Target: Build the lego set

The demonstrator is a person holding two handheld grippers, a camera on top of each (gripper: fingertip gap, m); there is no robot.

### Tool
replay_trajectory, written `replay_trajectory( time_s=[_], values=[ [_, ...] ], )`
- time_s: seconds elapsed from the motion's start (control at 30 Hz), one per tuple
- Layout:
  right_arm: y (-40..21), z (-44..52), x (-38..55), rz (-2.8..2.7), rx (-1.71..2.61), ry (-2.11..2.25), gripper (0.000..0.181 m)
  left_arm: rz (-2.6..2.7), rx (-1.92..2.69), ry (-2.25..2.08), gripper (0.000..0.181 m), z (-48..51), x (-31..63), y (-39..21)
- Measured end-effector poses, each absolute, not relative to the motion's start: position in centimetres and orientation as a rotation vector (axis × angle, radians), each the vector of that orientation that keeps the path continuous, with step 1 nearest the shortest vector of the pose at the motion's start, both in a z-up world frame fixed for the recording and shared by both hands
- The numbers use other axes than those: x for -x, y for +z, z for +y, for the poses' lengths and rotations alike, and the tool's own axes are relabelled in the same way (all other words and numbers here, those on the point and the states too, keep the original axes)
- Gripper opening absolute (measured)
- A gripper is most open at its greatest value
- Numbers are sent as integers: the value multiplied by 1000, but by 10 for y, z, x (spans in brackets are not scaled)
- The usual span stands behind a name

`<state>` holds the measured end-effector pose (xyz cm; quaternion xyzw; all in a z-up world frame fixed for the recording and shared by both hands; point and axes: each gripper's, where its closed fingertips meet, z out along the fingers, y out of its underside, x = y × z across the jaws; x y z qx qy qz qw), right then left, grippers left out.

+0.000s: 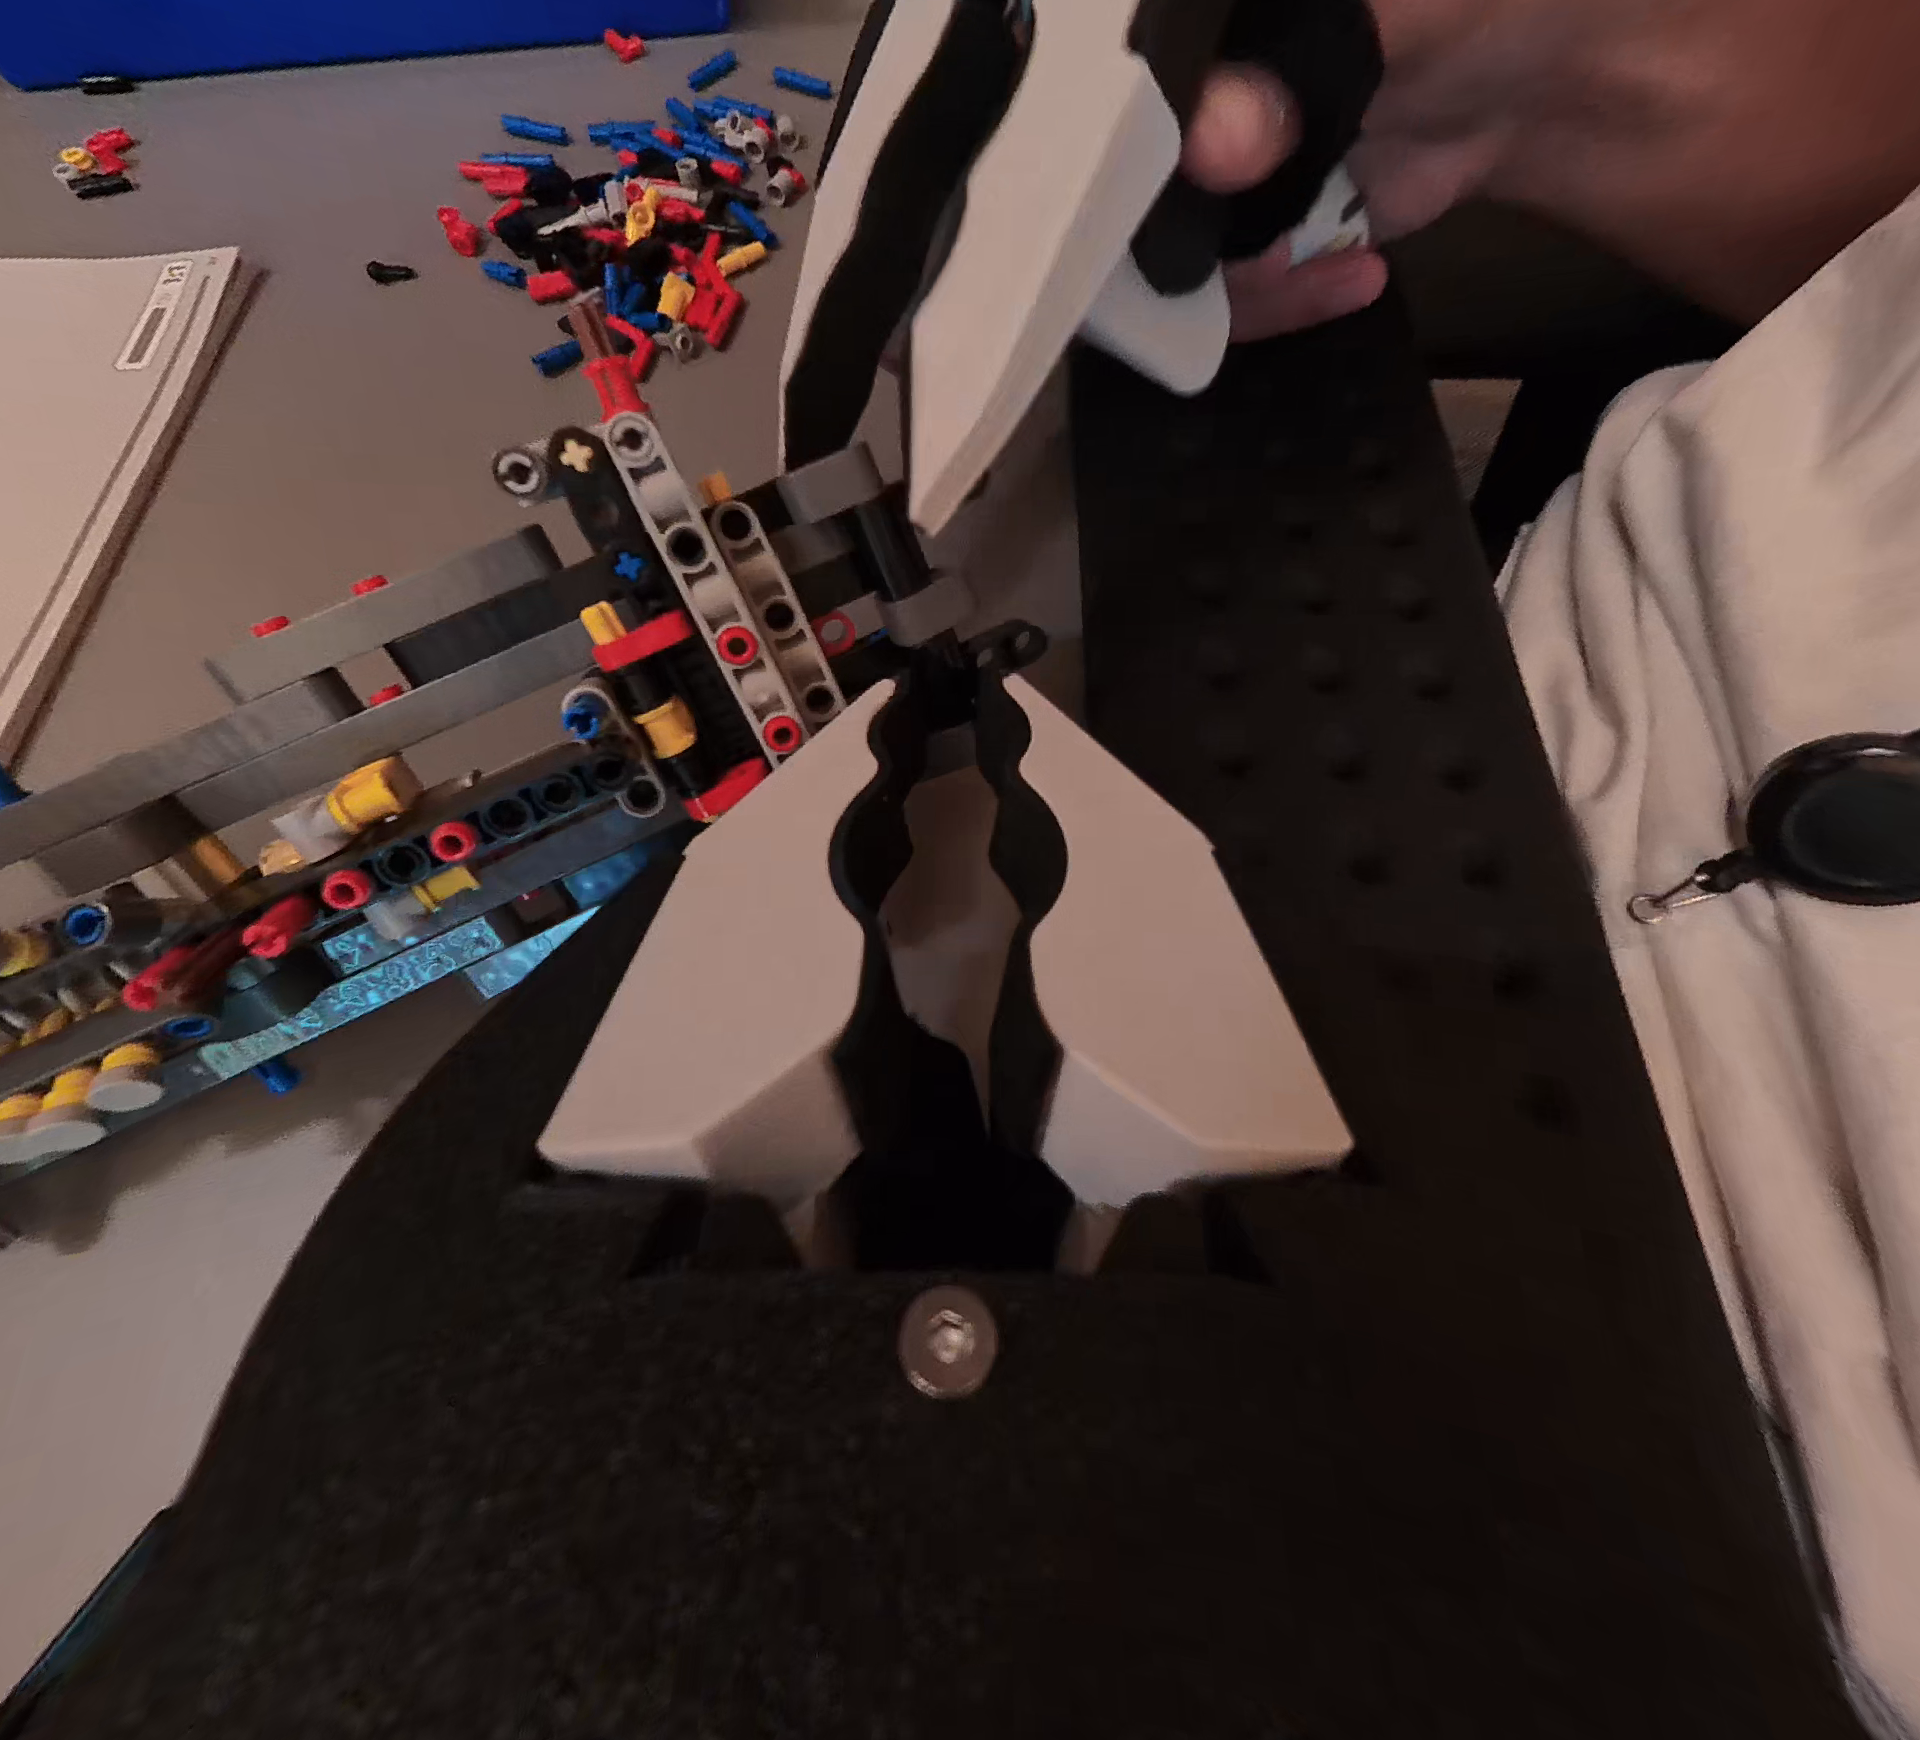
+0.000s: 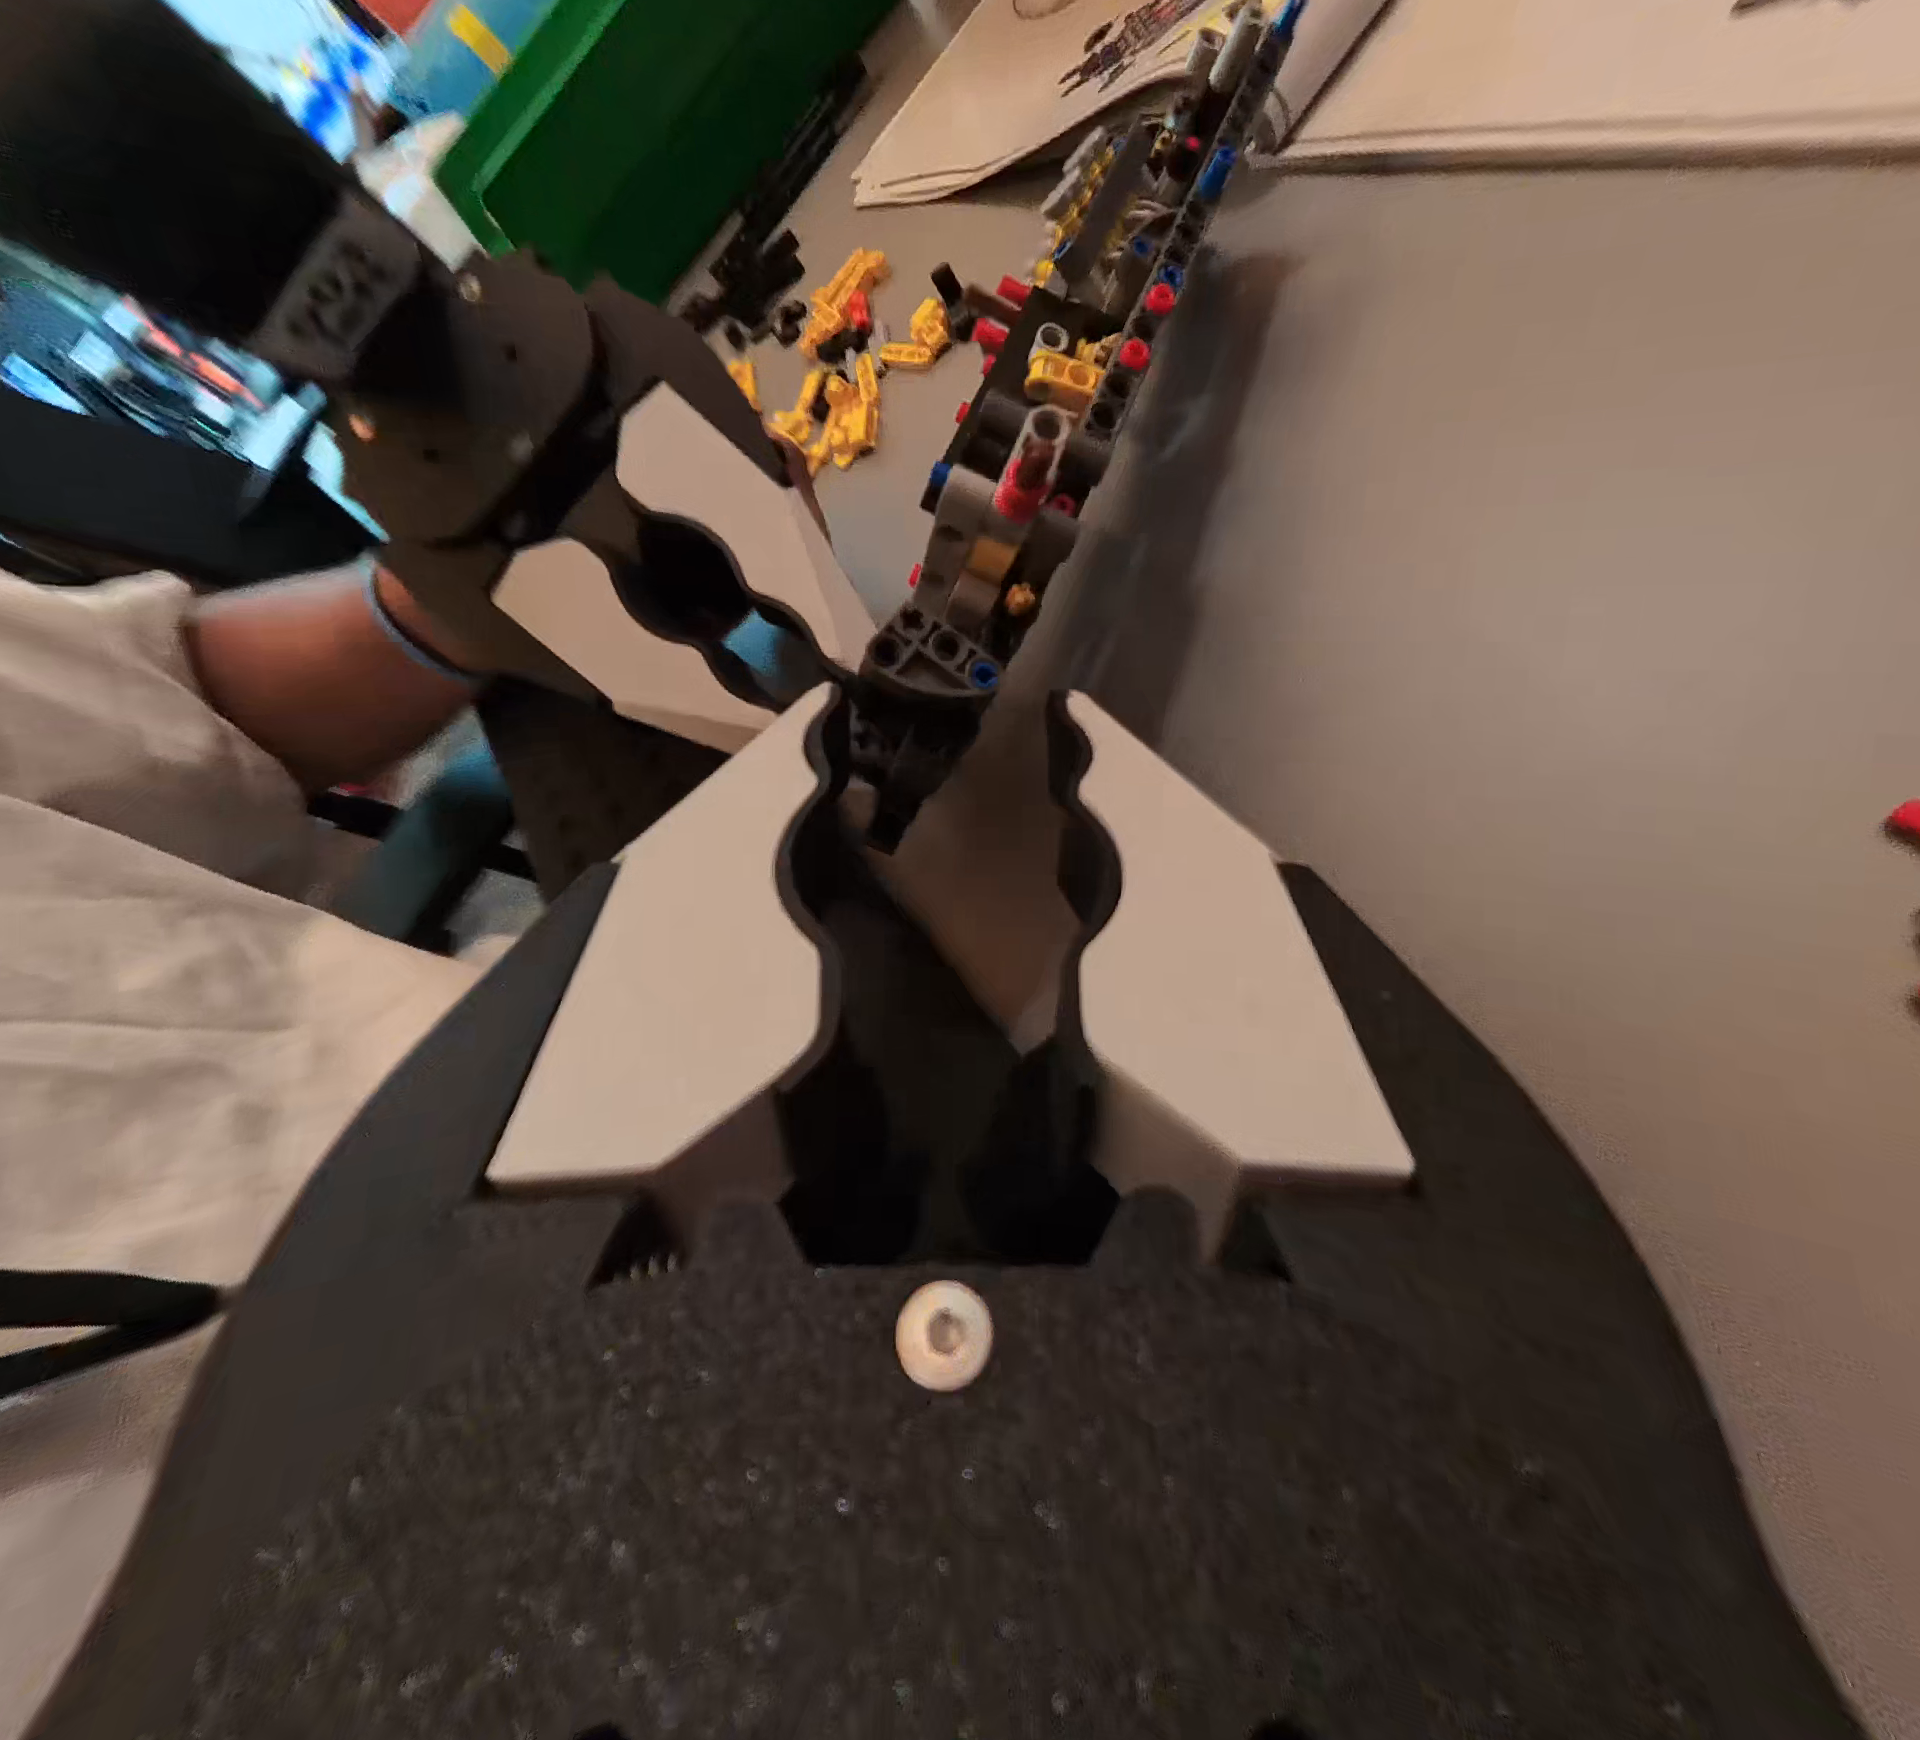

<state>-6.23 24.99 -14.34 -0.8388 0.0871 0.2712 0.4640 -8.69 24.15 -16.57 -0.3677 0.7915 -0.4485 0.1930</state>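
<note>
Grey table (image 2: 1558,547) lies bare right of claw-pinched lego model (image 2: 1049,464).

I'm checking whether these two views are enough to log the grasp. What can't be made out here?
- Left wrist view: what the left gripper pinches on the lego model is hidden by its dark pads.
- Left wrist view: the model's far end is cut off by the left edge.
- Right wrist view: whether the right gripper clamps the model; contact is unclear.
- Right wrist view: the yellow pieces are too blurred to identify.
</note>
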Motion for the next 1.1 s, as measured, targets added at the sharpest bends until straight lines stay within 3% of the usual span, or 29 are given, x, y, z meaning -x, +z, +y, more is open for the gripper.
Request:
replay_trajectory(
  time_s=[0.27, 0.57, 0.9, 1.1],
  values=[
    [-150, 253, 61, 380, 2072, 840, 26, 2259, 969, -1112, 9, 239, 85, -177],
    [-156, 246, 68, 113, 2195, 786, 25, 2351, 996, -1173, 7, 236, 92, -182],
    [-165, 246, 75, 225, 2198, 1056, 27, 2389, 951, -1145, 10, 236, 102, -184],
    [-174, 236, 55, -86, 2294, 721, 28, 2420, 892, -1020, 9, 245, 107, -190]
  ],
)
